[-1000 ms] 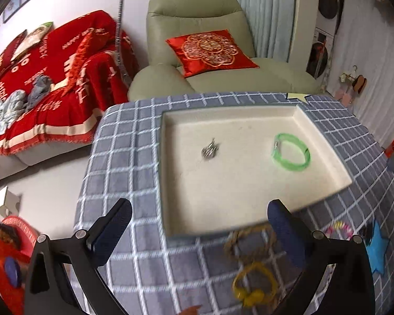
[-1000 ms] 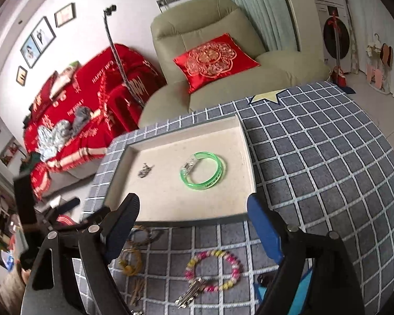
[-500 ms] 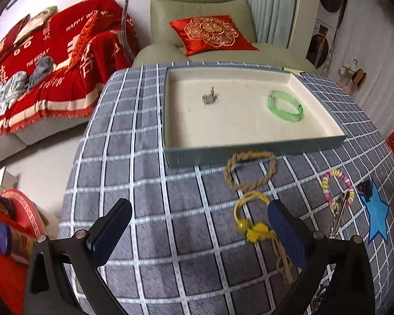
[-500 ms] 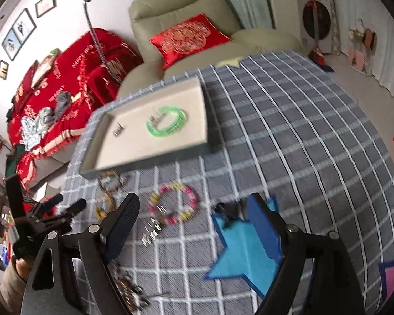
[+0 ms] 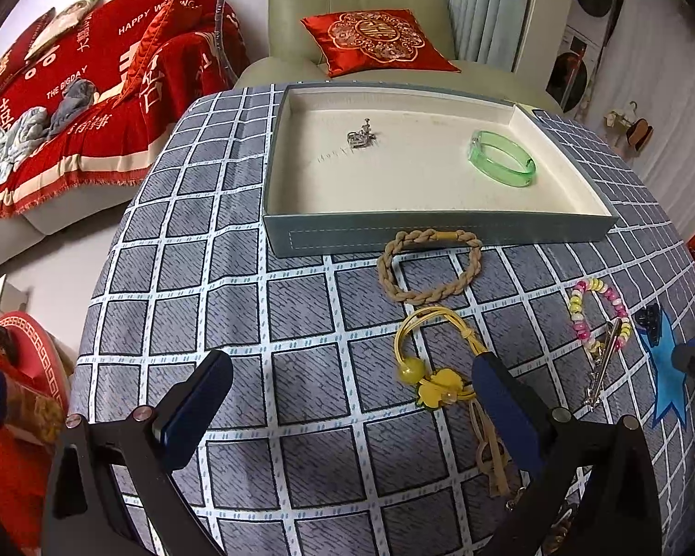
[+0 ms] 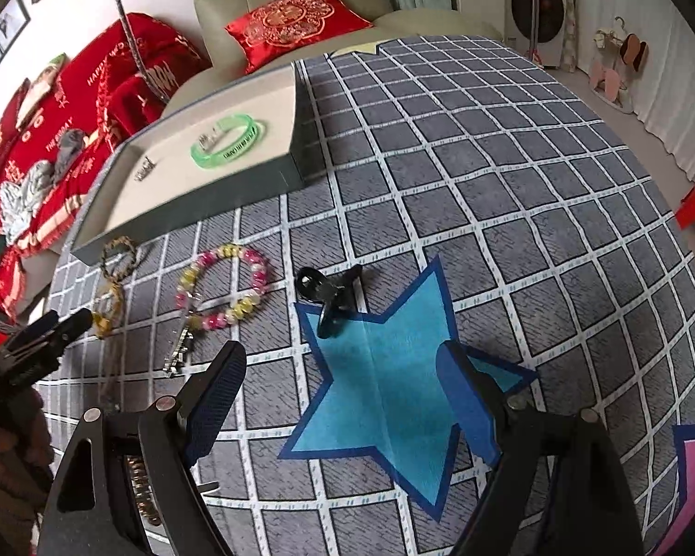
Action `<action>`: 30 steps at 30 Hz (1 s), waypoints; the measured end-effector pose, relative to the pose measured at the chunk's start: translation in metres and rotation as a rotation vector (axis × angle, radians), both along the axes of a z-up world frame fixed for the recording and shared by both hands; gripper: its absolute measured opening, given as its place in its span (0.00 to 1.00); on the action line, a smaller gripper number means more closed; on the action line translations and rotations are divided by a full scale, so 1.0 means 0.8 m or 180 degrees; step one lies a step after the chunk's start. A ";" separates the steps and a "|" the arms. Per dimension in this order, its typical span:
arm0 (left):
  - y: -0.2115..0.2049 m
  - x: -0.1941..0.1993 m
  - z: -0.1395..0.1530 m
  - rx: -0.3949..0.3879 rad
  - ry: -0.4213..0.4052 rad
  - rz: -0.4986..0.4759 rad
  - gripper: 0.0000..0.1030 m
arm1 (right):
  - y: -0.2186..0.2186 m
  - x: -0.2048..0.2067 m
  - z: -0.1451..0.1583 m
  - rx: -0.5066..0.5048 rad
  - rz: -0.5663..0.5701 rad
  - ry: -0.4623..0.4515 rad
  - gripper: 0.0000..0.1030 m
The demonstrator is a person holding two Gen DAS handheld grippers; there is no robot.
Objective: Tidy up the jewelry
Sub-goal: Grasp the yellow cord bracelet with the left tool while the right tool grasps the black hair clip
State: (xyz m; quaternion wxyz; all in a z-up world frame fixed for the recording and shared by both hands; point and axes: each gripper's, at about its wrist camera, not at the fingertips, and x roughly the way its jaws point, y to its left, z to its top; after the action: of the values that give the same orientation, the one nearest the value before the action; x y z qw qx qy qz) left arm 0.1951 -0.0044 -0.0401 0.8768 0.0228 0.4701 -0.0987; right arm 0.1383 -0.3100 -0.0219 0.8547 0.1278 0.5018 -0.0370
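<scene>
Both tools are over the checked table (image 5: pixel 171 278) now. In the left wrist view the left tool (image 5: pixel 352 407) sits at the bottom of the frame, its blue pads spread wide apart with nothing between them. Just above its right-hand pad lies a yellow cord bracelet (image 5: pixel 428 361) with a yellow flower charm, the pad overlapping the cord's tail. Above that, a tan braided bracelet (image 5: pixel 428 268) rests right against the front wall of the tray (image 5: pixel 394 236). Inside the tray, upper centre, a small silver piece (image 5: pixel 361 136) lies to the left and a green bangle (image 5: pixel 502 157) to the right, well apart. Over at the right edge, a pink and yellow bead bracelet (image 5: pixel 600 319) lies with a silver clip (image 5: pixel 602 373) across its lower side.

In the right wrist view the right tool (image 6: pixel 338 398) also stands wide open and empty, hovering over a blue star (image 6: pixel 384 384) marked on the table. A black hair claw (image 6: pixel 331 292) lies at the star's upper left point, mid-frame. The bead bracelet (image 6: pixel 222 287) sits left of it, and the tray (image 6: pixel 185 213) runs across the upper left.
</scene>
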 end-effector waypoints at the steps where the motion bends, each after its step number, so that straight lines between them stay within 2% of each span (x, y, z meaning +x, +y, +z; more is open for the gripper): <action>1: 0.000 0.000 -0.001 0.0000 0.0001 0.0002 1.00 | 0.002 0.000 -0.001 -0.0019 0.0005 0.0005 0.84; 8: -0.006 0.003 -0.006 0.0009 0.0034 -0.0017 1.00 | 0.007 0.008 -0.015 -0.0132 0.0029 0.0095 0.84; 12: -0.009 0.002 -0.008 0.0024 0.0040 -0.0028 1.00 | 0.013 0.014 -0.018 -0.0299 0.0050 0.0083 0.83; 15: -0.013 0.003 -0.011 0.0037 0.0098 -0.0033 0.94 | 0.018 0.018 -0.020 -0.0416 0.0066 0.0079 0.83; 18: -0.017 0.001 -0.012 0.0050 0.0085 -0.0034 0.94 | 0.021 0.026 -0.020 -0.0493 0.0055 0.0055 0.76; 21: -0.023 -0.002 -0.013 0.0053 0.0104 -0.0056 0.88 | 0.023 0.035 -0.019 -0.0560 0.0033 0.0033 0.70; 23: -0.025 -0.005 -0.014 0.0099 0.0091 -0.0046 0.88 | 0.026 0.040 -0.019 -0.0615 0.0029 0.0025 0.65; 26: -0.030 -0.010 -0.011 0.0116 0.0051 -0.0091 0.76 | 0.030 0.044 -0.018 -0.0654 0.0040 -0.0014 0.54; 28: -0.034 -0.013 -0.010 0.0117 0.0040 -0.0138 0.67 | 0.033 0.046 -0.016 -0.0652 0.0052 -0.0035 0.39; 30: -0.038 -0.015 -0.007 0.0109 0.0013 -0.0200 0.40 | 0.034 0.046 -0.016 -0.0650 0.0050 -0.0040 0.38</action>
State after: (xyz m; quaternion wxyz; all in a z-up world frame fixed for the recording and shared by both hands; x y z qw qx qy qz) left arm 0.1833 -0.0352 -0.0459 0.8717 0.0524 0.4726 -0.1182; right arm 0.1753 -0.2828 -0.0348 0.8666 0.0364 0.4911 -0.0805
